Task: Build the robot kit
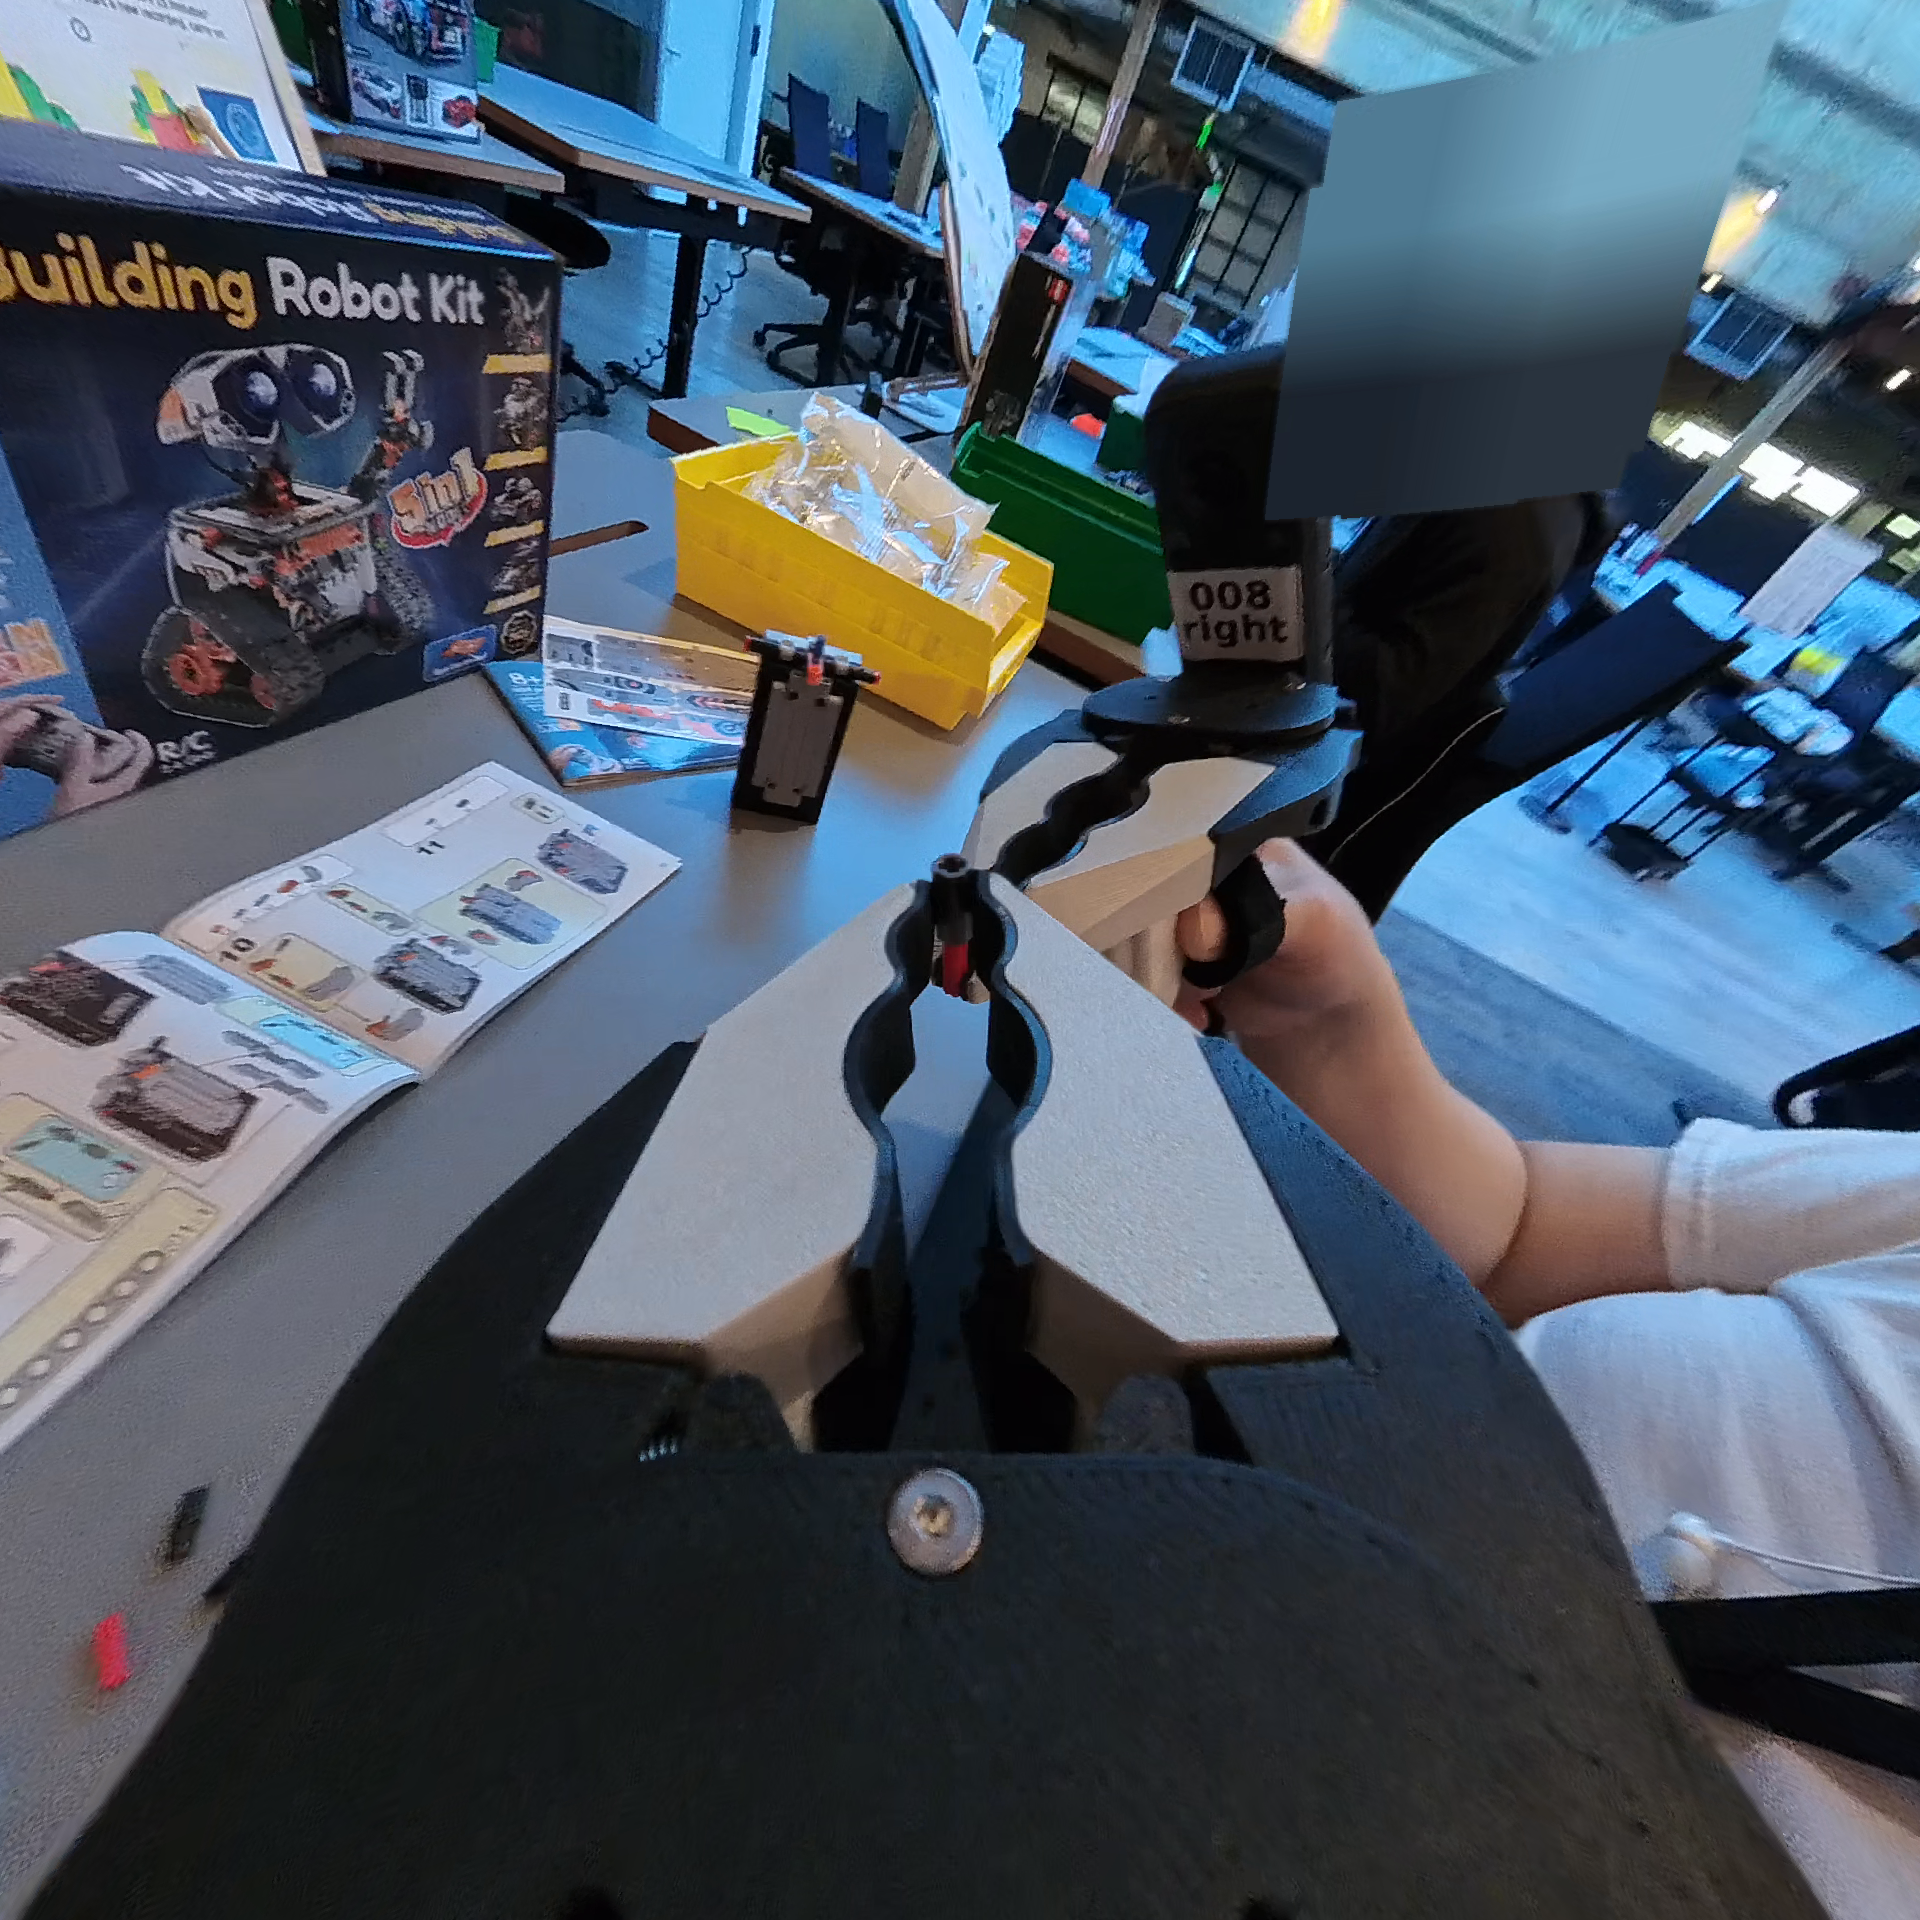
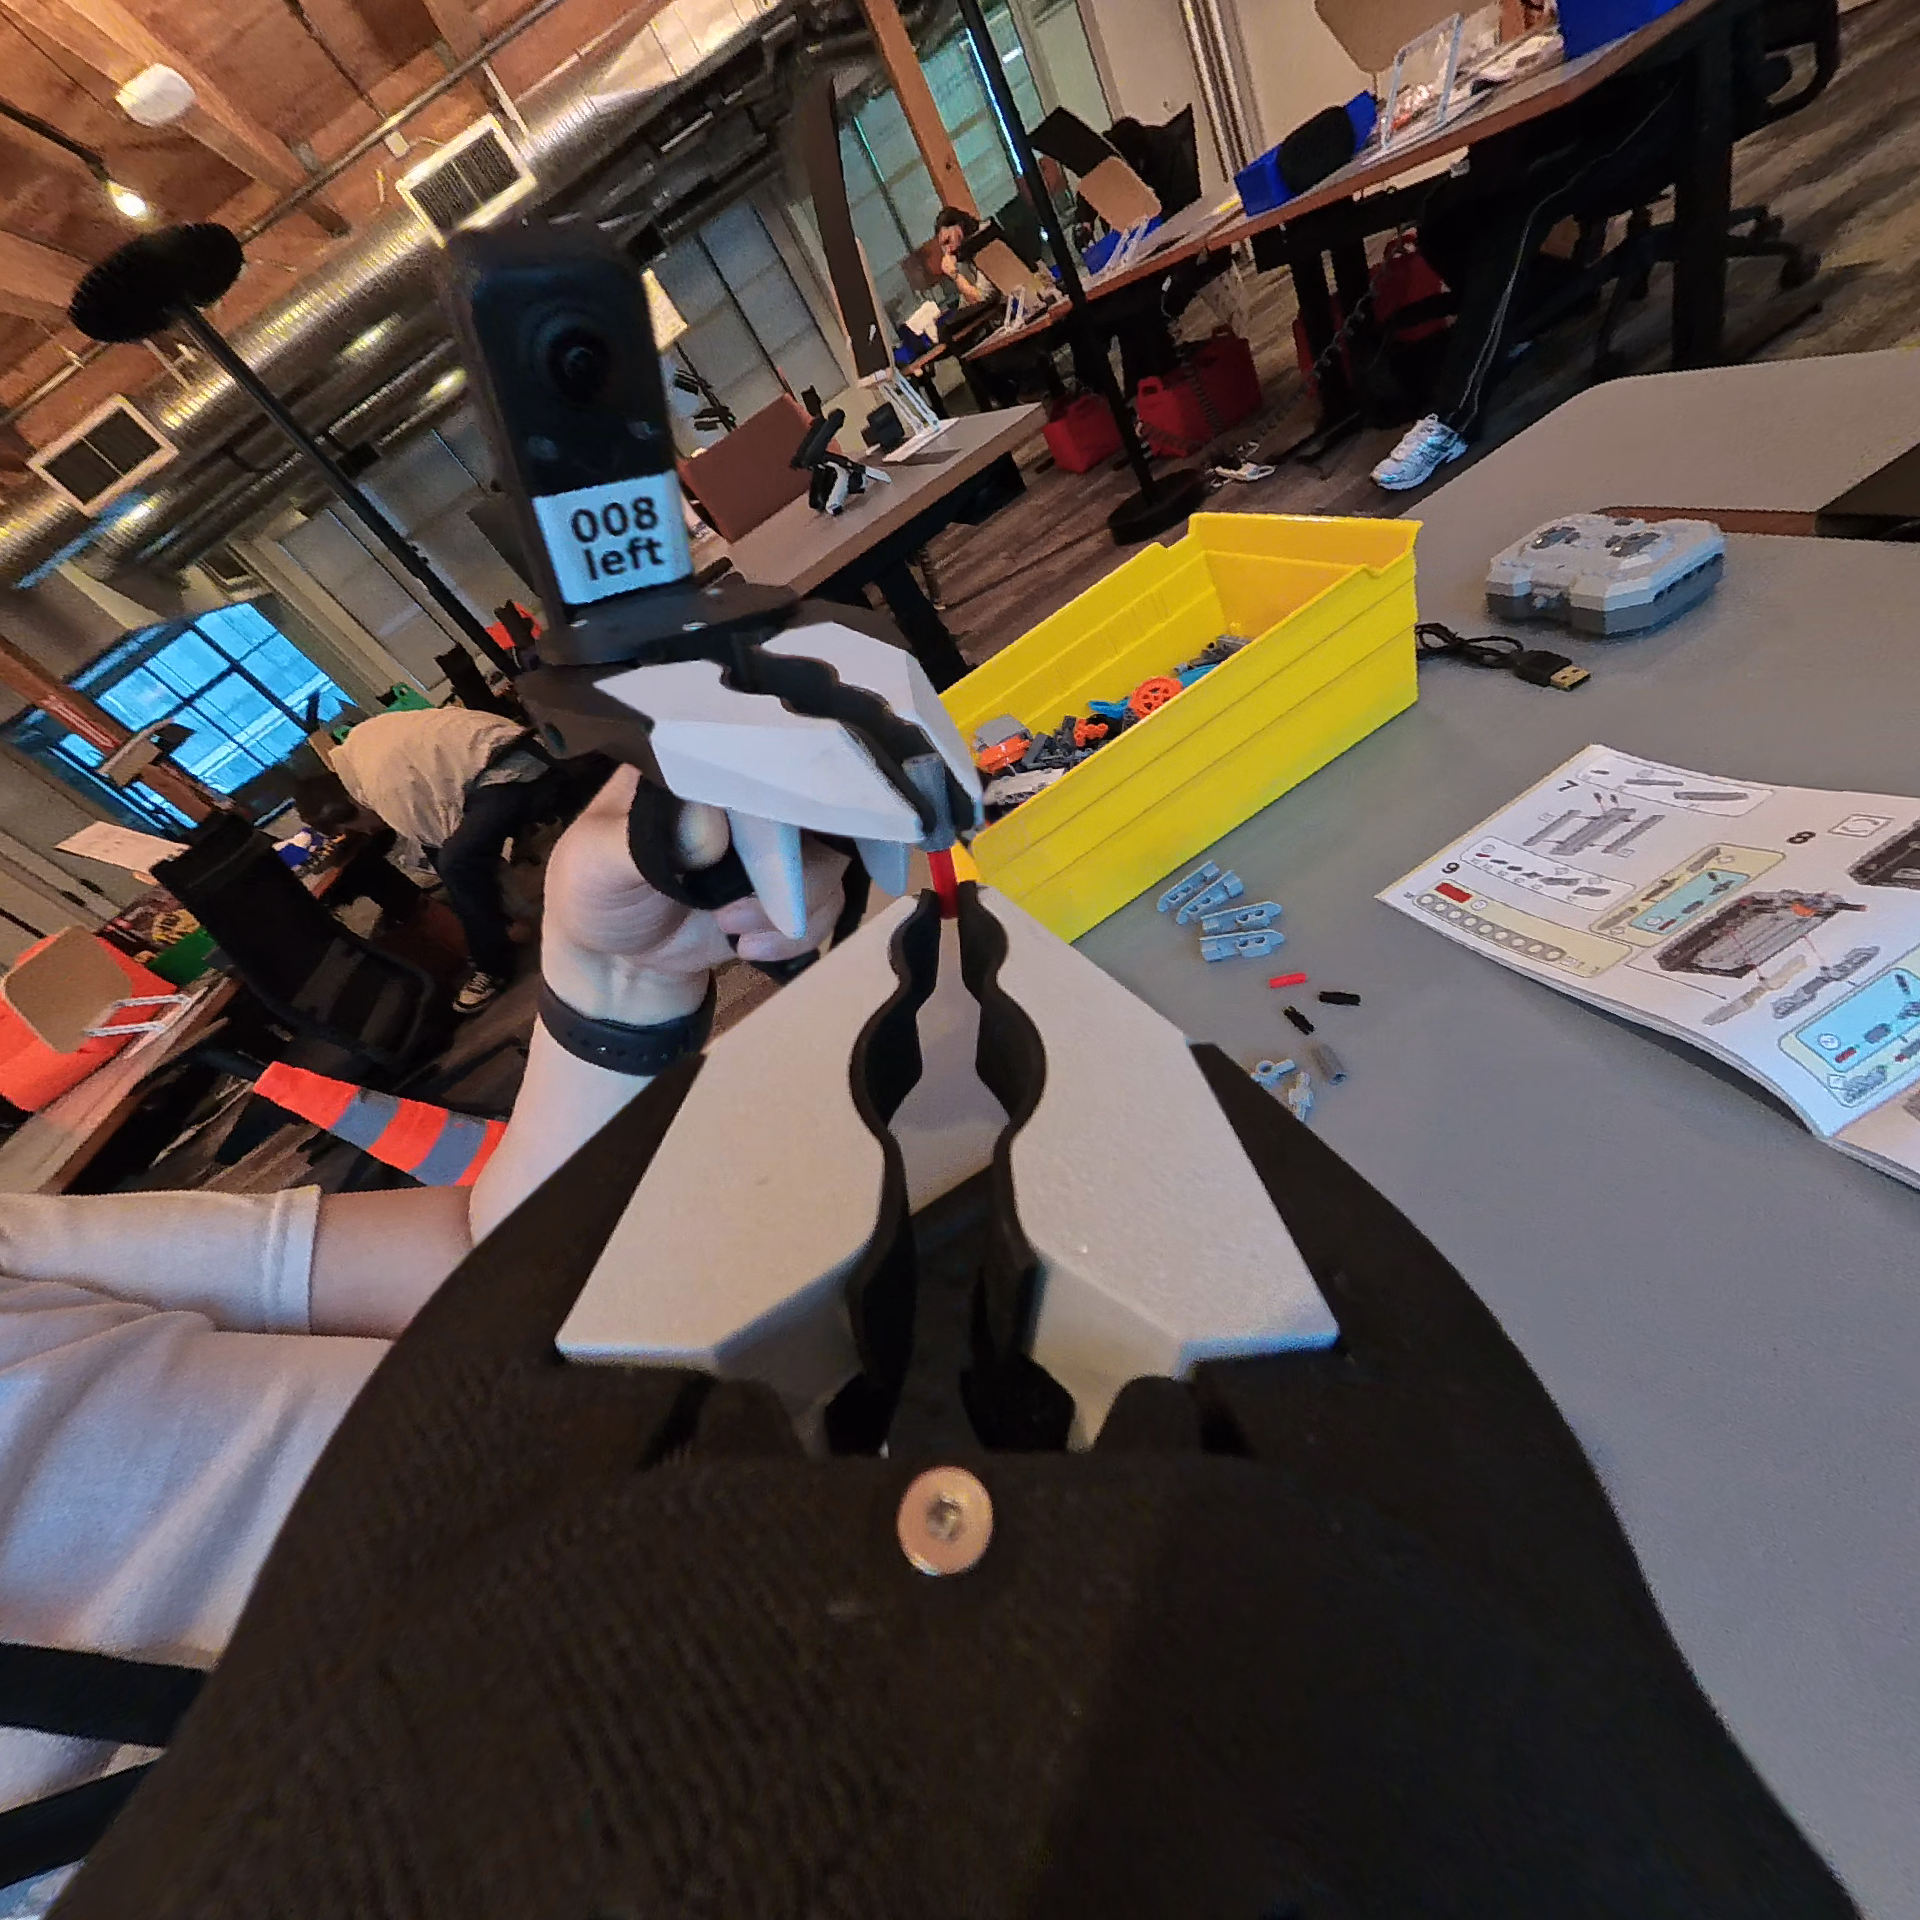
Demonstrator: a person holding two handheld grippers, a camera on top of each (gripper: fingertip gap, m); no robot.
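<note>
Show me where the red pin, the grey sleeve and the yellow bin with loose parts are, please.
red pin (image 2: 943,878): right wrist view, on its bare middle between the two grippers.
grey sleeve (image 2: 932,795): right wrist view, on its side, at the far gripper's tips.
yellow bin (image 2: 1226,774): right wrist view, on its near outer wall.

I see a grey counter (image 2: 1558,1299) in an open workshop: rows of dark-legged desks (image 2: 935,457), office chairs (image 1: 821,301), exposed wooden ceiling beams (image 2: 208,125), silver ducting (image 2: 343,281), a blue-lit window (image 2: 197,675), and grey floor (image 1: 1558,997).

Both grippers (image 1: 951,914) (image 2: 940,904) clamped, tips meeting.
</note>
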